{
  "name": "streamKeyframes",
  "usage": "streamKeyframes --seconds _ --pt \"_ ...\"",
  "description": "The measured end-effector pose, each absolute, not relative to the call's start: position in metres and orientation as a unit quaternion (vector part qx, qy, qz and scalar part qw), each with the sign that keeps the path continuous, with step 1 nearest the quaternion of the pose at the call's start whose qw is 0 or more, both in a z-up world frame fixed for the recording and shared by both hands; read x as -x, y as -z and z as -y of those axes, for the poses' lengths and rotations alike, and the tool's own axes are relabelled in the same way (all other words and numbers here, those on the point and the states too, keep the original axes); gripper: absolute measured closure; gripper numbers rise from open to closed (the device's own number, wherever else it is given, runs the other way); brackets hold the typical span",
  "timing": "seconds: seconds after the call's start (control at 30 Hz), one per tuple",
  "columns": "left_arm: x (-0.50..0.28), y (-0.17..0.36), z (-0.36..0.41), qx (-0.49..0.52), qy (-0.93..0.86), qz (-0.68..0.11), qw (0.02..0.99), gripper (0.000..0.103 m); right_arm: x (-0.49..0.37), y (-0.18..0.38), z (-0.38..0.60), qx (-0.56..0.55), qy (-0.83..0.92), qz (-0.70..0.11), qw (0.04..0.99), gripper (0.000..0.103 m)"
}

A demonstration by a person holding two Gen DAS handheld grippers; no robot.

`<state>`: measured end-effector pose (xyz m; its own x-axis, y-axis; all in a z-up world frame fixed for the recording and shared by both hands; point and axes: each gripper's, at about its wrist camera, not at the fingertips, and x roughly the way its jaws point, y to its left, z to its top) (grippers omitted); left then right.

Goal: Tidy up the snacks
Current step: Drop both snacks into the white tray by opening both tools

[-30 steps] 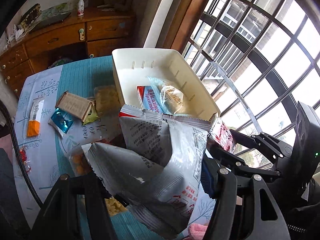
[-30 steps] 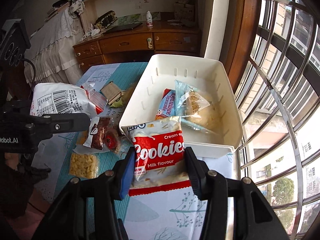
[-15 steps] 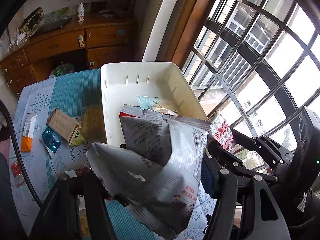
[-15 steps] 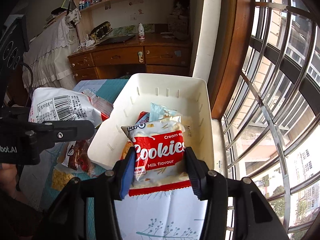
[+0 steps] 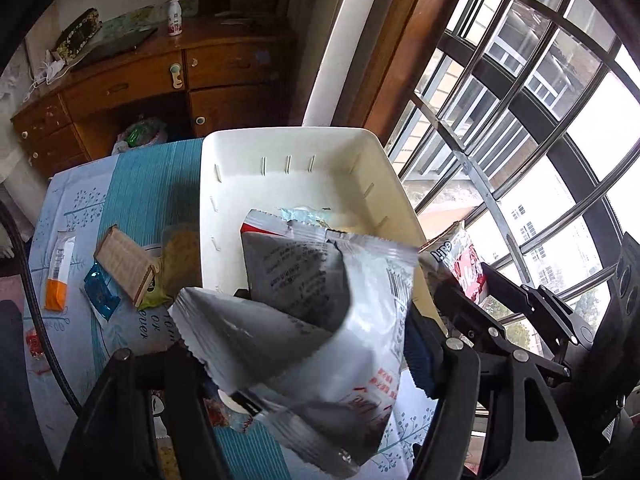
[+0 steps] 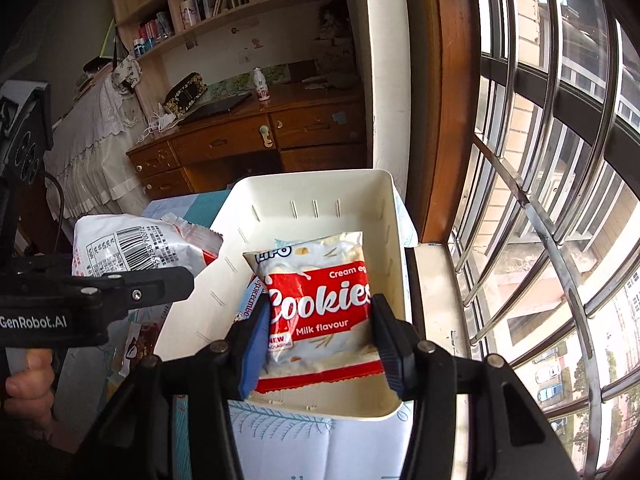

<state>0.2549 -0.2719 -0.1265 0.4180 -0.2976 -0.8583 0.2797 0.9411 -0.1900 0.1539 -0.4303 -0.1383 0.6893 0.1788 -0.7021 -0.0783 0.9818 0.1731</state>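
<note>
while both claws grip packets — cookies [image 6: 320,304] over bin [image 6: 384,410].

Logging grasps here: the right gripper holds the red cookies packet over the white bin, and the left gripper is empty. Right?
Not quite. The left gripper is shut on a silver snack bag, as the left wrist view shows. The rest holds: right gripper, cookies packet, white bin.

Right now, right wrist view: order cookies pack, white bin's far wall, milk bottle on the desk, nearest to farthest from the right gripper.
1. Cookies pack: clamped in the right gripper, over the bin.
2. White bin's far wall: straight ahead, beyond the pack.
3. Milk bottle: on the wooden desk behind the bin, slightly left.
</note>
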Motion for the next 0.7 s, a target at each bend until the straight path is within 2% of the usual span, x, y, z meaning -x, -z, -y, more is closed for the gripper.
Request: streamKeyframes --seconds 0.07,0.2,0.23,0.33,0.37,0.7 --pt "-0.259 0.128 0.274 0.009 0.167 -0.52 0.838 0.018 -0.156 0.14 0.431 -0.071 -0.074 -0.389 0.915 0.053" --pt "-0.259 0.128 0.275 0.01 0.165 -0.522 0.837 0.018 -0.162 0.147 0.433 -0.086 -0.076 -0.405 0.907 0.05" --pt "-0.259 0.127 0.274 0.009 0.164 -0.522 0.837 0.018 -0.162 0.147 0.433 -0.089 -0.076 -0.407 0.906 0.047" --pt "-0.256 0.125 0.27 0.009 0.16 -0.52 0.839 0.018 -0.162 0.148 0.433 -0.095 -0.077 -0.407 0.905 0.027" --pt "-0.255 0.124 0.268 0.01 0.159 -0.519 0.84 0.018 -0.162 0.148 0.433 -0.097 -0.08 -0.408 0.904 0.025" --pt "-0.234 0.115 0.239 0.028 0.146 -0.508 0.849 0.018 -0.152 0.143 0.42 -0.111 -0.1 -0.408 0.901 0.025"
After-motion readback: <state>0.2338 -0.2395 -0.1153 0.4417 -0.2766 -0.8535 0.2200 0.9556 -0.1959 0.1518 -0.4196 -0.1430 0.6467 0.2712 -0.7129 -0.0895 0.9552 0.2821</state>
